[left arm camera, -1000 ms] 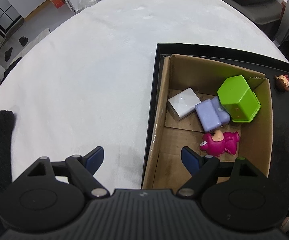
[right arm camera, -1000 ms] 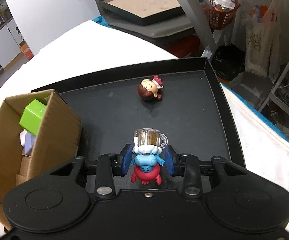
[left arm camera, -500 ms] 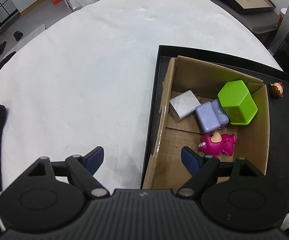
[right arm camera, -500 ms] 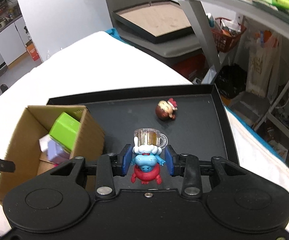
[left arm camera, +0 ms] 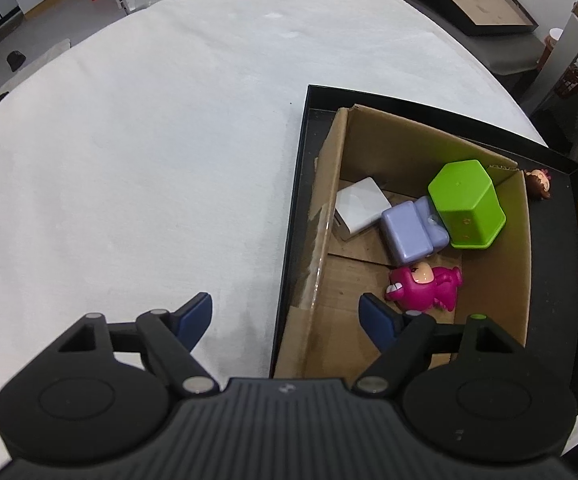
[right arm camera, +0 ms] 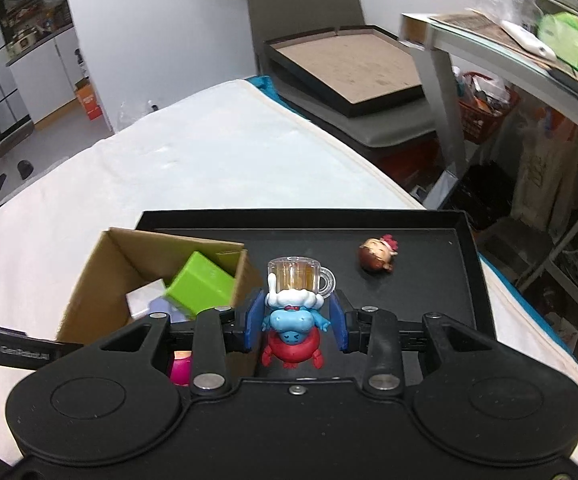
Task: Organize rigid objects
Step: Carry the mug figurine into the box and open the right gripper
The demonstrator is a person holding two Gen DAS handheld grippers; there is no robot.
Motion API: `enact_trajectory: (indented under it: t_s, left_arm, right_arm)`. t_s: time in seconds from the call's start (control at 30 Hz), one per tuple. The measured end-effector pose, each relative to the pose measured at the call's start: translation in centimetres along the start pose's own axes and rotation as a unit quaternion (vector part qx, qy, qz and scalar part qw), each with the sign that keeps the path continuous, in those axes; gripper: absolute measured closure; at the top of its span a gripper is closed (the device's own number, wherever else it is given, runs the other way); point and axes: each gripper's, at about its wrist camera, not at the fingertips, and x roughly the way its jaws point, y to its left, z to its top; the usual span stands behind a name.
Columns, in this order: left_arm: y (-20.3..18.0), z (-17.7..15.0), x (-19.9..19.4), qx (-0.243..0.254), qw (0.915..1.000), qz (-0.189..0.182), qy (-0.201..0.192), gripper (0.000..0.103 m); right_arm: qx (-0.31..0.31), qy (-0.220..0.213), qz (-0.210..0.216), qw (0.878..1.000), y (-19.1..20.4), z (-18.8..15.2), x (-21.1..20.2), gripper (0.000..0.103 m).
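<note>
The right claw (right arm camera: 295,326) was seen pinching a blue figurine (right arm camera: 294,320) between its blue pads, the toy topped by a small clear beer mug (right arm camera: 299,274) and seated on a red crab-like base. It was held above the black tray (right arm camera: 441,280), near the right wall of the cardboard box (left arm camera: 523,264). The box stood in the left part of the tray, which lay at the right edge of the white-covered counter (left arm camera: 149,140). Inside the box a green hexagonal block (left arm camera: 467,204) was tilted against a lavender block (left arm camera: 407,232), with a white cube (left arm camera: 359,204) beside it and a magenta dinosaur figure (left arm camera: 421,284) closer to the near wall. A brown-haired figurine (right arm camera: 377,258) lay on the tray floor toward its far right corner. The left claw (left arm camera: 285,310) was spread wide and closing slightly, nothing gripped, straddling the box's left wall.
</note>
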Motion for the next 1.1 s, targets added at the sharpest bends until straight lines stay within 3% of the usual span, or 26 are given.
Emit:
enact_trajectory:
  t_s: [0.13, 0.23, 0.33, 0.4, 0.5, 0.63, 1.1]
  left_arm:
    - [0.3, -0.1, 0.4, 0.001, 0.9999, -0.014, 0.001, 0.024]
    - [0.5, -0.3, 0.9, 0.002, 0.9996, -0.027, 0.007, 0.03]
    - [0.6, -0.5, 1.6, 0.002, 0.9991, -0.039, 0.017, 0.044]
    - [0.8, -0.6, 2.1, -0.001, 0.9984, -0.049, 0.028, 0.064]
    - [1.1, -0.9, 2.6, -0.008, 0.9968, -0.067, 0.043, 0.082]
    - [1.2, -1.0, 2.7, -0.009, 0.9967, -0.069, 0.043, 0.086]
    - [2.4, -1.2, 3.2, -0.017, 0.9924, -0.106, 0.06, 0.085]
  right_arm:
    - [-0.01, 0.001, 0.011, 1.0, 1.4, 0.1, 0.1, 0.068]
    - [-0.018, 0.003, 0.018, 1.0, 2.5, 0.1, 0.2, 0.068]
    - [-0.021, 0.006, 0.025, 0.999, 3.4, 0.2, 0.2, 0.068]
    - [-0.021, 0.007, 0.034, 0.999, 4.0, 0.3, 0.2, 0.068]
    - [-0.021, 0.012, 0.046, 0.999, 4.8, 0.3, 0.3, 0.068]
    - [-0.011, 0.025, 0.067, 0.997, 5.8, 0.5, 0.7, 0.068]
    - [-0.016, 0.068, 0.093, 0.993, 9.7, -0.3, 3.9, 0.068]
